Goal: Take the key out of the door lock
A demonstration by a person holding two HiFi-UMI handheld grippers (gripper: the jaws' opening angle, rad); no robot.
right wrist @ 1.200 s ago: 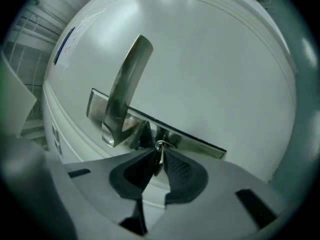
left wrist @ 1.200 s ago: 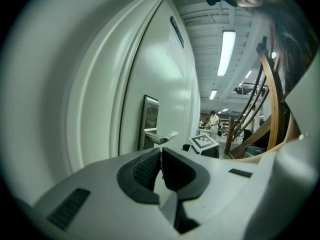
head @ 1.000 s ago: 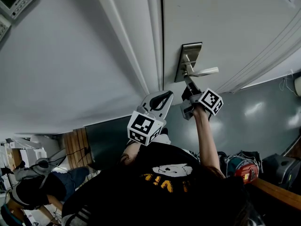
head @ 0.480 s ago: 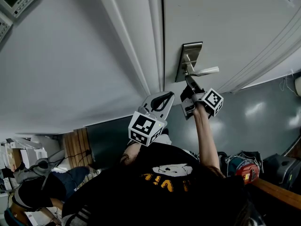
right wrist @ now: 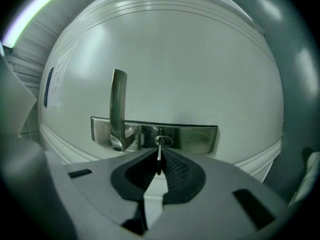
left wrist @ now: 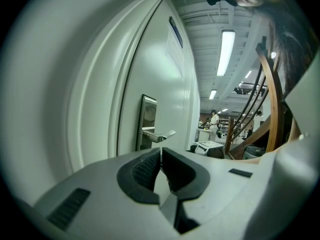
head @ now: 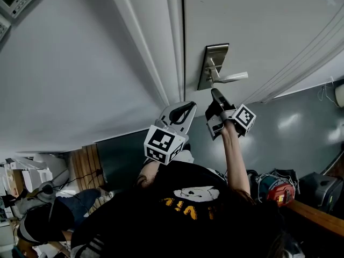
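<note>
- Right gripper view: the right claw (right wrist: 160, 160) has just been closing and is clamped on the key (right wrist: 159, 153), pads on its flat faces, probably for a straight pull.
- The key sits edge-on at the keyhole (right wrist: 163, 142). Its long axis runs along the jaws, tip toward the door (right wrist: 175, 59); tip in or out, cannot tell.
- The left claw (left wrist: 161, 156) is closed, empty and held aside.

Head view: high, looking down the door (head: 258, 26), well back.
Left gripper view: oblique along door, seemingly farther off.
Right gripper view: square-on, near.
Shared: lock plate (right wrist: 190, 136).
</note>
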